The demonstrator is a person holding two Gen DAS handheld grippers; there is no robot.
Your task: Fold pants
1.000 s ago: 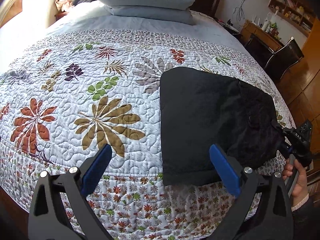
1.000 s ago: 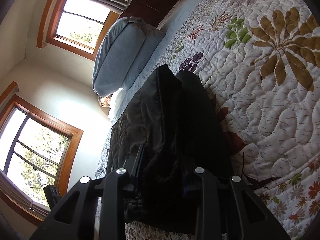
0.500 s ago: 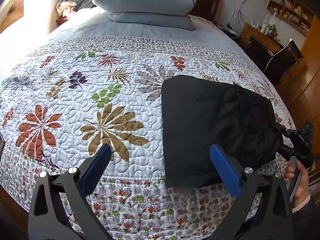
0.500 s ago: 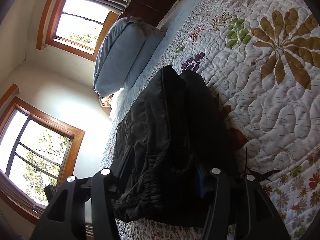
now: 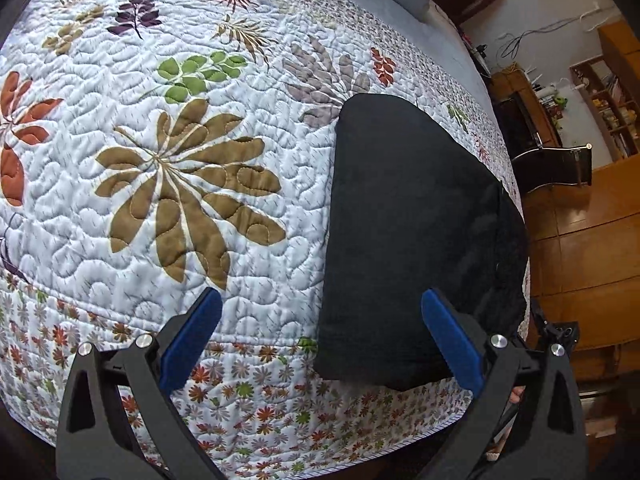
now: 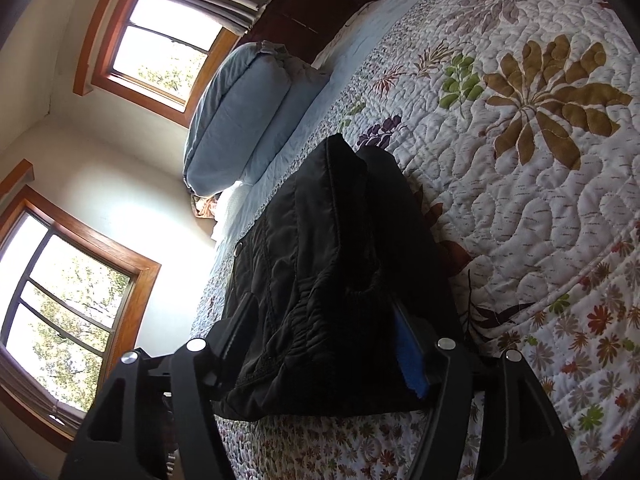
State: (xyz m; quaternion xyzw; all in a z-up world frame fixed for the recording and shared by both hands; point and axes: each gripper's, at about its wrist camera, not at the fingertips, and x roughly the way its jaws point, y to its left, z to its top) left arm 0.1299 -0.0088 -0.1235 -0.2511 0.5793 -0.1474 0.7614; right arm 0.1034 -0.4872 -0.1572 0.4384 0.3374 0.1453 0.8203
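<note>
The black pants (image 5: 416, 232) lie folded into a compact stack on the floral quilt (image 5: 168, 184), near the bed's front right edge. My left gripper (image 5: 320, 332) hovers open above the quilt, its blue right pad over the stack's near edge and touching nothing. In the right wrist view the pants (image 6: 328, 264) fill the middle. My right gripper (image 6: 320, 344) stands open, its fingers on either side of the elastic waistband end, no longer pinching it. The right gripper's body shows in the left wrist view (image 5: 560, 330) at the stack's right end.
Blue pillows (image 6: 244, 116) are stacked at the head of the bed. A dark chair (image 5: 556, 168), wooden shelves (image 5: 612, 96) and a wooden floor lie past the bed's right side. Windows (image 6: 160, 44) are in the far wall.
My right gripper has opened from its grip on the waistband and drawn back a little. My left gripper has moved closer and tilted down over the quilt, still open.
</note>
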